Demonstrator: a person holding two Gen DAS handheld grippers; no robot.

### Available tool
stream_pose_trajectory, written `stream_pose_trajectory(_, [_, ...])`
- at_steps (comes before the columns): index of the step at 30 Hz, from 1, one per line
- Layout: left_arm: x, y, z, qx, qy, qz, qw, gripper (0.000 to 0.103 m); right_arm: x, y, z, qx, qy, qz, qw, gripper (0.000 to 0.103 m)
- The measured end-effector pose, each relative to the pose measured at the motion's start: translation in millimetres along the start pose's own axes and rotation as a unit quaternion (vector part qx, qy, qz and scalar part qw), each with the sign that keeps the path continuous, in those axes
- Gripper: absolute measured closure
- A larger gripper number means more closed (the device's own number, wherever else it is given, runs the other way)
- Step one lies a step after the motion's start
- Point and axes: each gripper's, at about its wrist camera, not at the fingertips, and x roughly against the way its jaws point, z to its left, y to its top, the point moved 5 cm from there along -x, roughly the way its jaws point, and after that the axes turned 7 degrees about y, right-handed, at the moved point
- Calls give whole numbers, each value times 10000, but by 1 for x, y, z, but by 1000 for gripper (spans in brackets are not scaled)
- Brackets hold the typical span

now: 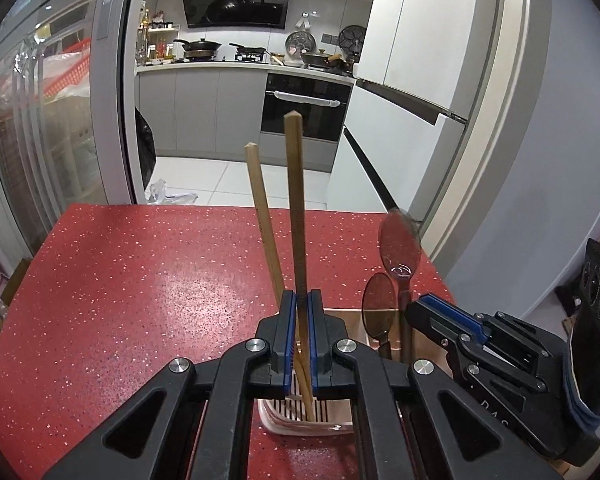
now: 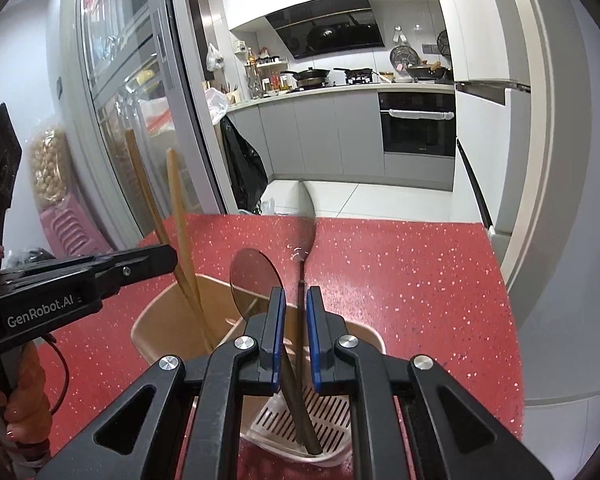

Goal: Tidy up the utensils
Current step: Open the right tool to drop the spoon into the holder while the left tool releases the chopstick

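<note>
left gripper (image 1: 299,312) clamped on chopstick (image 1: 296,208), tip down in holder (image 2: 156,320) on red table (image 1: 140,280) | right gripper (image 2: 292,308) pinching spoon (image 2: 302,256) handle over right compartment | I judge both light, stiff, slick, so grip mid-shaft | right view alone shows slotted floor under the spoon.

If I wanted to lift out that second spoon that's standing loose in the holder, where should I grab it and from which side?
Grip the loose spoon on its neck just below the bowl, coming from above. It stands bowl-up in the utensil holder, with its handle down inside the walls, so only the top is reachable. Approach from the near side: the right gripper, shut on the other spoon, crowds its right.
</note>
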Motion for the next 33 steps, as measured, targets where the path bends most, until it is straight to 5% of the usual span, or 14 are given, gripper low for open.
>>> stream_pose_trajectory(16, [5,-29,4,-51,261,234,9994,72,1,-6,2,-138,101,317,9994,90])
stream_pose_trajectory(20, [24,-37,8,-142,428,164,9988,72,14,-7,10,-211,227,348,9989,63])
stream_pose_trajectory(27, [51,-71,34,52,691,366,9969,72,44,-27,35,-168,403,476,9979,49])
stream_pose_trajectory(33, [67,-111,56,269,906,620,9936,72,54,-69,53,-251,452,1019,9935,42])
